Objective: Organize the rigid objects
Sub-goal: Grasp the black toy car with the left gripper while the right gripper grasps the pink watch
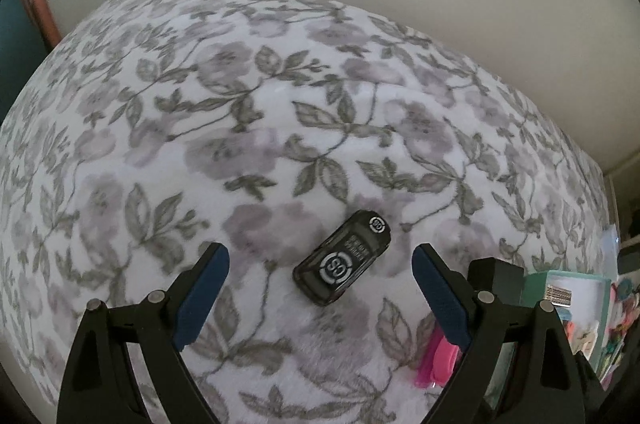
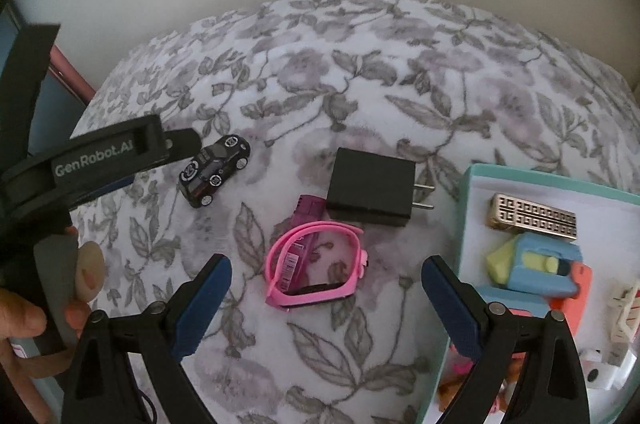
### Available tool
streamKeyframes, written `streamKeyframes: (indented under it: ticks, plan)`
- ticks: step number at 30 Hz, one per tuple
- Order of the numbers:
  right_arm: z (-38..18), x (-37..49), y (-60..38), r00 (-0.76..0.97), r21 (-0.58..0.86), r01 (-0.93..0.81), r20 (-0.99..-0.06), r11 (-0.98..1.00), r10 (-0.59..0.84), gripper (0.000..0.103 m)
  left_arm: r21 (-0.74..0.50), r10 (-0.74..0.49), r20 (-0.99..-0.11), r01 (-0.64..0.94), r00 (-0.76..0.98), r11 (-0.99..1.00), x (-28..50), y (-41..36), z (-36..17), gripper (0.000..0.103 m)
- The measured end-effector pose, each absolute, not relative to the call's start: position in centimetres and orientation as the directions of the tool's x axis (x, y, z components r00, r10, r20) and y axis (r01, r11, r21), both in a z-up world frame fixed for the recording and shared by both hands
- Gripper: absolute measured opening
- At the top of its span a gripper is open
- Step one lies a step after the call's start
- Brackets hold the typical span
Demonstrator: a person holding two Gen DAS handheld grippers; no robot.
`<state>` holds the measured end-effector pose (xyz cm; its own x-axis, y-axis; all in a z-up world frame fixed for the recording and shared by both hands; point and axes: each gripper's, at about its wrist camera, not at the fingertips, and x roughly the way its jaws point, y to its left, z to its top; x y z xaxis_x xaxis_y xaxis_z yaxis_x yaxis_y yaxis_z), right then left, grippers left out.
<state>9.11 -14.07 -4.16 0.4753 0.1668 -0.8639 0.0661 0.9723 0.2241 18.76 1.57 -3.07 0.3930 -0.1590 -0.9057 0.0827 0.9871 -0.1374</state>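
On the floral blanket the toy car lies between the gaping left tongs, apparently about to be grasped; right tongs, likewise spread, hover over the pink watch, teal box at three o'clock

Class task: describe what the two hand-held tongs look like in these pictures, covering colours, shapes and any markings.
The left tongs and the right tongs look alike: black plastic arms that fork outward, round silver-grey pivot pins, and flat dark blue pads on the inner faces of the fingers. In the right wrist view, the left tool's black body carries white lettering reading GenRobot.AI. No cables show clearly.
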Motion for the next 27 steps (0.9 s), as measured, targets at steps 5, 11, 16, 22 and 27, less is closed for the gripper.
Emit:
streamKeyframes:
  ticks: [5, 11, 16, 22, 27]
  plan:
    - [-5.0, 9.6, -13.7, 0.451, 0.230, 0.056, -0.874, 0.972, 0.181, 0.097, -0.127, -0.162, -0.918, 0.119, 0.361, 0.985, 19.2, 0.6, -4.5, 0.093]
    - [-6.0, 10.0, -13.6, 0.433, 0.231, 0.055, -0.882, 0.971, 0.186, 0.097, -0.120, -0.162, -0.927, 0.140, 0.337, 0.983, 19.4, 0.0, -5.8, 0.093]
    - [-6.6, 10.3, -13.6, 0.421, 0.246, 0.066, -0.886, 0.967, 0.197, 0.097, -0.132, -0.176, -0.929, 0.152, 0.326, 0.980, 19.5, -0.4, -6.3, 0.092]
    - [-6.9, 10.3, -13.8, 0.415, 0.257, 0.077, -0.887, 0.963, 0.203, 0.094, -0.133, -0.178, -0.933, 0.158, 0.313, 0.978, 19.5, -0.8, -6.8, 0.083]
    - [-6.8, 10.2, -13.8, 0.417, 0.258, 0.075, -0.886, 0.963, 0.205, 0.076, -0.103, -0.148, -0.938, 0.157, 0.314, 0.982, 19.5, -0.9, -6.7, 0.060]
